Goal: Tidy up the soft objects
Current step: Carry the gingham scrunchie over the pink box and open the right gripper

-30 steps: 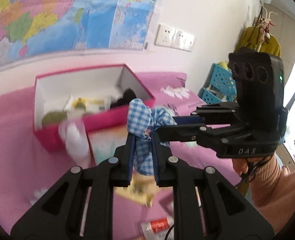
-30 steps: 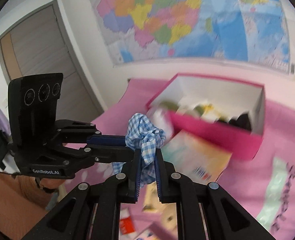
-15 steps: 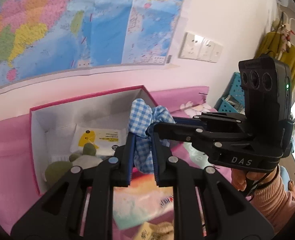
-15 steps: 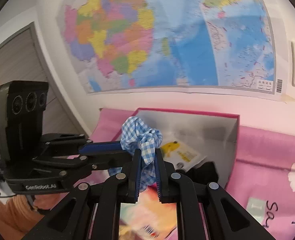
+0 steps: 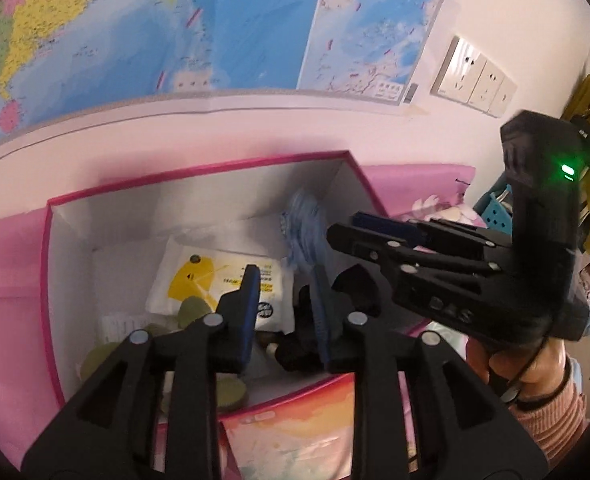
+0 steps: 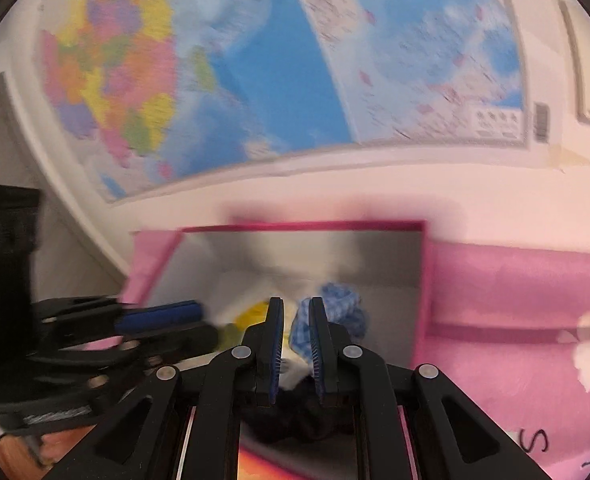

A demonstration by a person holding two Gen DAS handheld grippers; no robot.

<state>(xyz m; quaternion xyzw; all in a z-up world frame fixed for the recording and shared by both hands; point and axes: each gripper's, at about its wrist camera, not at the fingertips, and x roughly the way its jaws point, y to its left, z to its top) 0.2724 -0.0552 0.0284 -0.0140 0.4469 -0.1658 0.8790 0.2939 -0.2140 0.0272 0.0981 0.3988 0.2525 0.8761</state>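
A blue checked cloth scrunchie (image 5: 303,228) shows blurred over the right part of the open pink box (image 5: 199,170), just past my left gripper (image 5: 285,276). That gripper's jaws are opening and stand apart, with nothing pressed between them. My right gripper (image 5: 347,228) reaches in from the right, close beside the scrunchie. In the right wrist view the scrunchie (image 6: 345,308) sits inside the box (image 6: 327,225), just beyond my right gripper (image 6: 296,304). Its jaws are opening too, and the pads are off the cloth. My left gripper (image 6: 199,320) comes in from the left.
The box holds a white packet with a yellow mark (image 5: 215,276), green round pieces (image 5: 99,360) and a black soft item (image 5: 299,344). A colourful packet (image 5: 295,432) lies in front of it on the pink flowered sheet (image 6: 515,300). A wall map hangs behind.
Both grippers carried the scrunchie forward over the box, then let it go as their jaws parted. The scrunchie has dropped from between the fingers into the box.
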